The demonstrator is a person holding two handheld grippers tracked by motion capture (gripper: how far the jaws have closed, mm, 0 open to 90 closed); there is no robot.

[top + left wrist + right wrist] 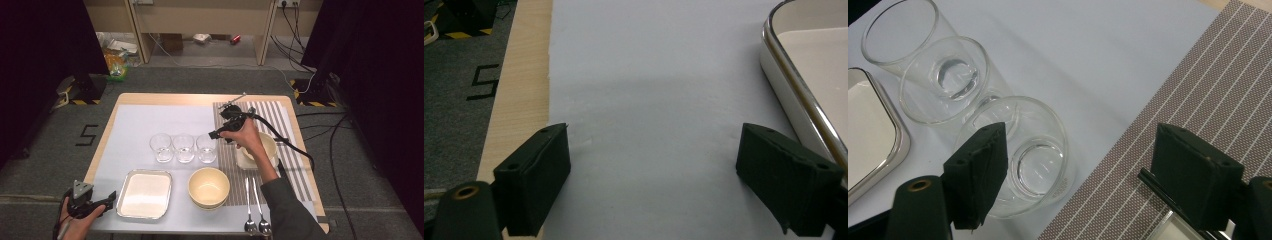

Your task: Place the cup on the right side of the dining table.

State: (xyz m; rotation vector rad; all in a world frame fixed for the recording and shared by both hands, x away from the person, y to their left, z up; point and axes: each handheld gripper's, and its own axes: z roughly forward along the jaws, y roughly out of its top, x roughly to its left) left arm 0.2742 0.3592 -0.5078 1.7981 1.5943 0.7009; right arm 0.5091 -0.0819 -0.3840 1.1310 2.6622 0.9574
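Three clear glasses stand in a row mid-table: left (163,147), middle (183,147), right (206,147). My right gripper (214,134) hovers just above and beside the right glass, pointing left, open. In the right gripper view its left jaw overlaps the rim of that nearest glass (1038,160), and the gripper (1080,132) has only white paper between its jaws. The other two glasses (948,80) (893,30) lie beyond. My left gripper (110,197) rests open at the table's front left corner, next to the metal tray (145,195); the gripper (654,135) holds nothing.
A cream bowl (209,186) stands near the front, with two spoons (248,200) (261,205) to its right. A striped placemat (280,115) covers the right side, with a white bowl (267,150) under the right hand. The tray's rim (804,100) is just right of the left gripper.
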